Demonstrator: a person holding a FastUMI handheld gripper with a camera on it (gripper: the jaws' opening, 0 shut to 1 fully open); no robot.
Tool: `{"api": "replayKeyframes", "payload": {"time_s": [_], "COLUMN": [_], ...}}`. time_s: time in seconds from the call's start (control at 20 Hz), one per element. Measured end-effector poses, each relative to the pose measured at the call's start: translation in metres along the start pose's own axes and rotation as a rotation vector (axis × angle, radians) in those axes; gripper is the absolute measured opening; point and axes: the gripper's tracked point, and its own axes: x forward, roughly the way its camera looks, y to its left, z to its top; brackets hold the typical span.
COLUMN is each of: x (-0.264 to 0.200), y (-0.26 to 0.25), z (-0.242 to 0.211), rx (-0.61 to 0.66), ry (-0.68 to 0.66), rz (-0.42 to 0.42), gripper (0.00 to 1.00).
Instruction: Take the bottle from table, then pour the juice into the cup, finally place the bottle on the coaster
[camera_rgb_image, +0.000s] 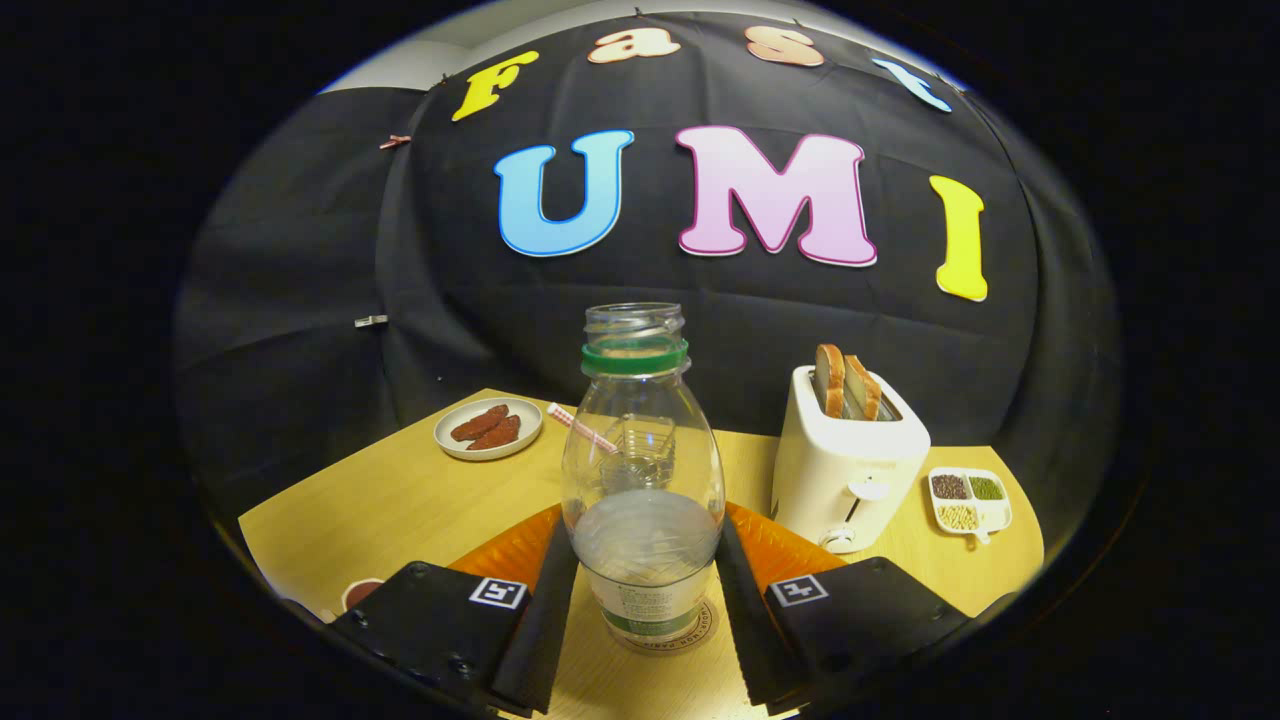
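Note:
A clear plastic bottle with a green neck ring and no cap stands upright between my fingers. Cloudy liquid fills its lower part. Its base rests on a round coaster on the wooden table. My gripper is shut on the bottle, with both fingers pressed against its lower sides. Seen through the bottle, a clear cup stands just beyond it, with a striped straw sticking out to the left.
A white toaster holding bread slices stands to the right, just beyond the right finger. Past it lies a small divided dish of grains. A plate with reddish-brown pieces sits far left. A small brown round thing lies by the left finger.

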Motion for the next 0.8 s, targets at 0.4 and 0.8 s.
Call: {"api": "replayKeyframes", "payload": {"time_s": [0.4,0.8], "x": [0.02,0.022], "y": [-0.006,-0.006], "z": [-0.032,-0.036], "rx": [0.033,-0.023], "ry": [-0.02,-0.047], "rz": [0.01,-0.009], "gripper": [0.73,0.75]}}
